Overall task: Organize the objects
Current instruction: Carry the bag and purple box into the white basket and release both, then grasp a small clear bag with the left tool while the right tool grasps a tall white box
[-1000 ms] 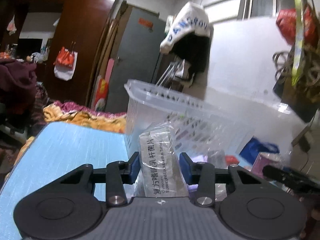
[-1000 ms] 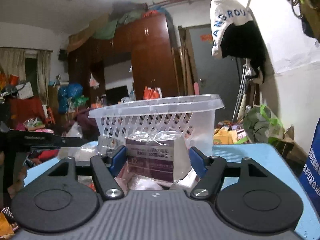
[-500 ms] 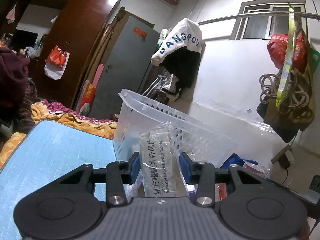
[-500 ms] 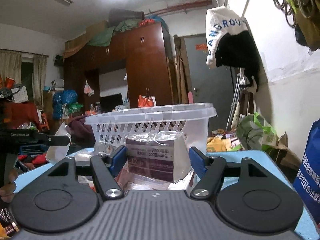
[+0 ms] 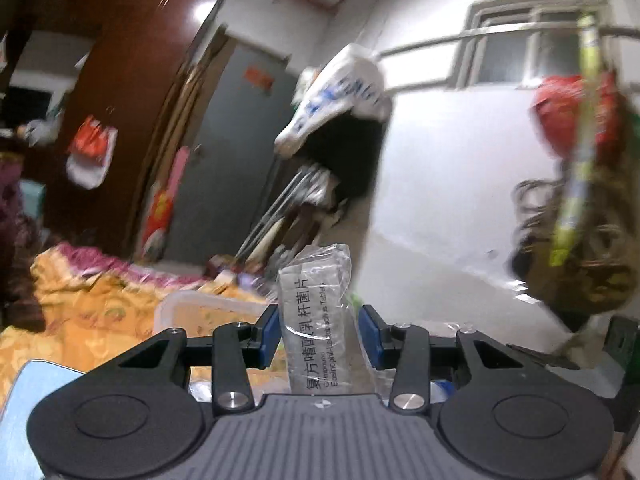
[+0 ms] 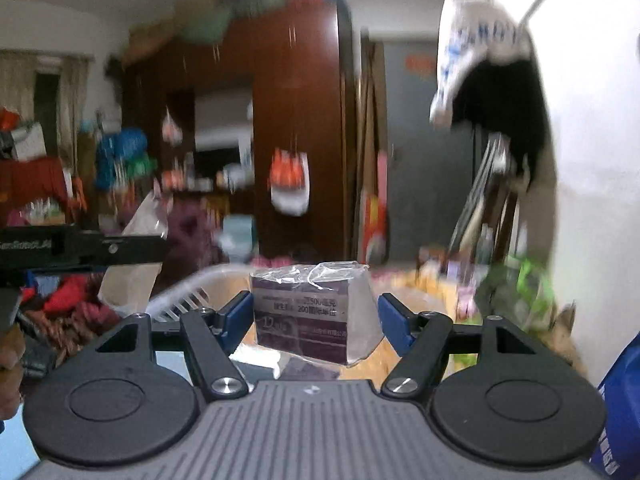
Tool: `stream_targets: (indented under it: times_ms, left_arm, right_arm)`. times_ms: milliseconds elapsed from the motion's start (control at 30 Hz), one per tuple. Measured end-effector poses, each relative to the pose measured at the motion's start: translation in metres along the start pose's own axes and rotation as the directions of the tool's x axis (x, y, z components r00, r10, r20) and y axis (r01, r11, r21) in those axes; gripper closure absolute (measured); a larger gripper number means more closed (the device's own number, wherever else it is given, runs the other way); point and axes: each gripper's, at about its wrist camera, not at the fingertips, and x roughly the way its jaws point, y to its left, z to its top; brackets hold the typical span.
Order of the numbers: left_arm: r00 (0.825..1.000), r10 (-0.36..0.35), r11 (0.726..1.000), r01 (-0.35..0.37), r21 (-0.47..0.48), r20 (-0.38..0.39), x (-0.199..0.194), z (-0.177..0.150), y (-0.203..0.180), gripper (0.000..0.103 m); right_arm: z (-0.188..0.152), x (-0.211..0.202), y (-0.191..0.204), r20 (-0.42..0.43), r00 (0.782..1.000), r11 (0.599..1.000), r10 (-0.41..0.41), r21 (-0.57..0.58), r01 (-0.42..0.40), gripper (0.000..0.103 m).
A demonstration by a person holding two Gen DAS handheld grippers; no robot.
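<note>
My left gripper (image 5: 319, 334) is shut on a white medicine box in clear plastic wrap (image 5: 316, 328), held upright and high. The rim of the clear plastic basket (image 5: 200, 300) shows low, just beyond the fingers. My right gripper (image 6: 316, 320) is shut on a purple medicine box in clear wrap (image 6: 308, 318), also raised. The basket rim (image 6: 192, 288) shows below it to the left. The left gripper body (image 6: 80, 246) with its wrapped box shows at the left edge of the right wrist view.
A blue table surface (image 5: 24, 412) lies at lower left. A yellow patterned blanket (image 5: 92, 312) lies behind the basket. A dark wardrobe (image 6: 296, 128), a grey door (image 5: 236, 152) and a hanging jacket (image 5: 344, 120) stand behind. A blue bag (image 6: 620, 412) is at right.
Both grippers have risen with their boxes, so the basket has dropped from mid-frame to just its rim below the fingers. The views are now motion-blurred.
</note>
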Motion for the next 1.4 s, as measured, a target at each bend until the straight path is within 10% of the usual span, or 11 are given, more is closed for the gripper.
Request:
stream_targets:
  times_ms: [100,233,600,700,900,1167,1400]
  left_arm:
    - [0.997,0.035,0.999,-0.036,-0.017,-0.076,0.03,-0.001,0.009,0.056]
    - [0.994,0.066,0.998,-0.067,-0.014,-0.083,0.034,-0.011,0.014,0.019]
    - [0.999,0.015,0.998,-0.013,0.053,-0.035,-0.079,-0.113,0.003,0.01]
    - [0.998,0.008,0.999,-0.005,0.045,-0.069,-0.071,-0.13,0.002,0.01]
    - [0.997,0.035,0.998,-0.031,0.054,-0.071,-0.063,-0.136,0.001,0.015]
    - [0.995,0.035,0.995,-0.026,0.099,-0.089,-0.063,-0.148,-0.003,0.063]
    - [0.992,0.023,0.992,-0.007,0.127,-0.126,-0.064,-0.153,-0.006,0.061]
  right_arm:
    - [-0.006,0.021,-0.002,-0.047,0.999,1.0,-0.009,-0.014,0.008,0.031]
    - [-0.018,0.002,-0.005,0.003,1.0,1.0,0.013,0.016,-0.013,0.0]
    - [-0.147,-0.08,-0.038,0.006,0.999,0.97,0.046,0.24,-0.046,0.002]
    - [-0.151,-0.077,-0.044,0.004,0.999,0.959,0.053,0.279,-0.052,0.029]
    - [-0.156,-0.065,-0.021,-0.115,0.993,0.991,0.036,0.133,-0.02,0.06]
    - [-0.161,-0.074,-0.027,-0.072,0.997,0.989,0.022,0.147,-0.011,0.069]
    - [-0.159,-0.076,-0.026,-0.063,0.998,0.99,0.021,0.141,-0.012,0.069]
